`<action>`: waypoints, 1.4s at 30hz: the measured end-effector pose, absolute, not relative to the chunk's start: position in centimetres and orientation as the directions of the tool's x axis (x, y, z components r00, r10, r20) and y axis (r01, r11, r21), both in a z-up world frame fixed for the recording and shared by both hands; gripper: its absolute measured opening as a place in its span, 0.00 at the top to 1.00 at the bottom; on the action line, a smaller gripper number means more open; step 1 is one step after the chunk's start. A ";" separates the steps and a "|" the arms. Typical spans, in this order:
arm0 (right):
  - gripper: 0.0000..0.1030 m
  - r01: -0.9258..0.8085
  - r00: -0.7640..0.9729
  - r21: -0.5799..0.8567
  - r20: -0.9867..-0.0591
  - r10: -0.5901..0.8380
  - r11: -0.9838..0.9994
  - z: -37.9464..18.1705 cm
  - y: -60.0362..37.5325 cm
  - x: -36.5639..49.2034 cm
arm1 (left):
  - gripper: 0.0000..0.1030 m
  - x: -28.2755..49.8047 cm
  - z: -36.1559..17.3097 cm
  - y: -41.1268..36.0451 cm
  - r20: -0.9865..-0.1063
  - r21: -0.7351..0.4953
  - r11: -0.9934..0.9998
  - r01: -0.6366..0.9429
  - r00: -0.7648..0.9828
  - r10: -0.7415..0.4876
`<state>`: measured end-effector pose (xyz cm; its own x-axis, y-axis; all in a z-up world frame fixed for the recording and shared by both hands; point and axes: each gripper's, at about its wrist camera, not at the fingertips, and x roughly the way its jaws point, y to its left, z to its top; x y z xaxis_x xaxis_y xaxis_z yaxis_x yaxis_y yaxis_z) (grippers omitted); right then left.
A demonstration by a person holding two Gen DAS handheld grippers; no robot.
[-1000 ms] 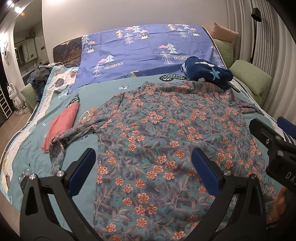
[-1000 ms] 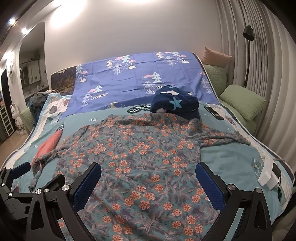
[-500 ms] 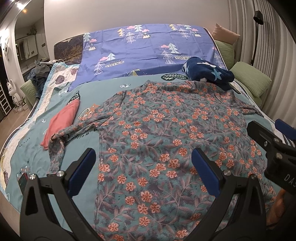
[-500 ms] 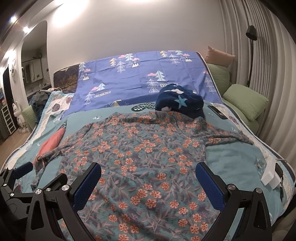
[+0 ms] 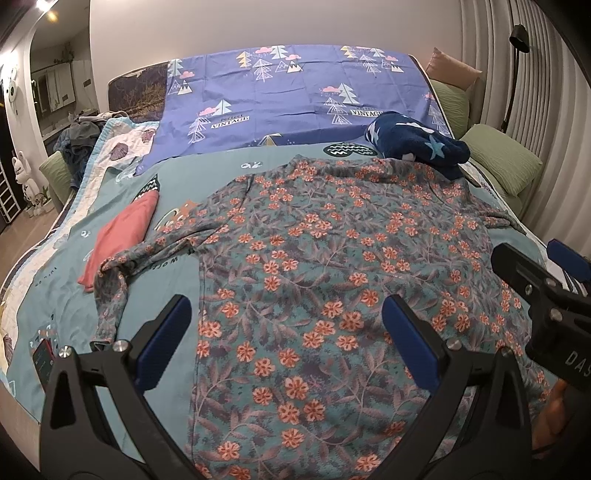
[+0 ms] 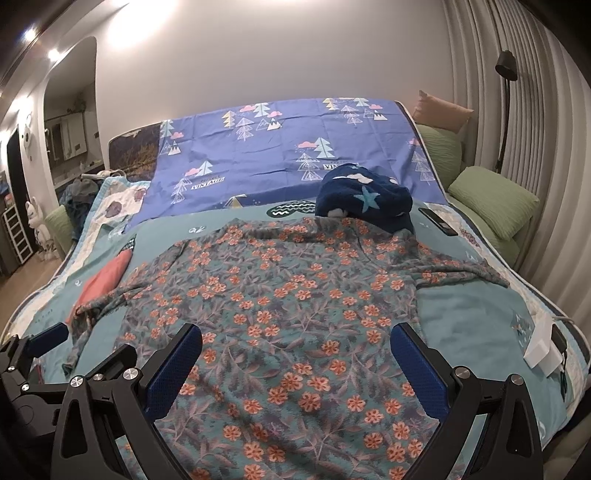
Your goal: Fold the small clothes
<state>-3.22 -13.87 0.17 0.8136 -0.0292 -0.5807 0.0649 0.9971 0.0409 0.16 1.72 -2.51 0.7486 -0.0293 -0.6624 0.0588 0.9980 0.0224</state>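
on bed (image 5: 236, 173), floral shirt (image 5: 332, 258) spread flat, hem nearest, collar toward headboard, sleeves out sideways. right view alone shows white charger (image 6: 541, 343) and remote (image 6: 437, 220); left view alone shows phone (image 5: 43, 356). both views slightly raised versus a second ago. left gripper (image 5: 297, 339) and right gripper (image 6: 297, 363) wide open, holding nothing, above hem.

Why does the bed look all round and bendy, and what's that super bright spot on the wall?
Left wrist view: the fisheye lens bows the bed and curves the curtain folds, with black corners. Right wrist view: ceiling lights blow out a white glare patch on the wall; the flowered shirt stays sharp, and the open right gripper shades the cloth below it.
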 end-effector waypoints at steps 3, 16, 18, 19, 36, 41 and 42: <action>0.00 0.063 0.813 0.036 -0.582 -0.030 0.997 0.1 -13.6 -3.1 | 0.00 0.2 -2.6 1.9 -0.664 0.019 0.998 0.058 0.747 -0.031; 0.00 0.049 0.803 0.024 -0.595 -0.025 0.998 -0.2 -12.6 -2.4 | 0.00 0.8 -3.4 2.9 -0.680 -0.005 0.998 0.056 0.732 -0.044; 0.00 0.045 0.801 0.022 -0.599 -0.023 0.999 -0.3 -12.5 -2.2 | 0.00 1.0 -3.7 3.3 -0.685 -0.010 0.999 0.051 0.727 -0.044; 0.00 0.041 0.799 0.020 -0.601 -0.021 0.999 -0.3 -12.4 -2.0 | 0.00 1.2 -3.9 3.5 -0.689 -0.013 0.999 0.049 0.724 -0.044; 0.00 -0.026 0.746 -0.008 -0.666 0.014 1.000 -2.8 -10.2 1.7 | 0.04 3.5 -14.5 28.0 -0.861 -0.230 0.826 -0.515 0.503 0.074; 0.00 -0.038 0.727 0.001 -0.686 0.029 0.999 -3.6 -9.6 2.8 | 0.11 2.9 -17.2 31.6 -0.869 -0.391 0.721 -0.572 0.487 -0.084; 0.00 -0.041 0.725 0.000 -0.689 0.030 0.999 -3.8 -9.5 3.0 | 0.23 3.0 -17.8 31.7 -0.869 -0.404 0.713 -0.574 0.484 -0.104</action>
<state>2.95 -9.47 -3.76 0.7245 0.0297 -0.6886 -0.0414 0.9991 -0.0004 3.04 31.67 -17.75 0.4837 -0.1035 -0.8691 -0.5736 0.7126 -0.4041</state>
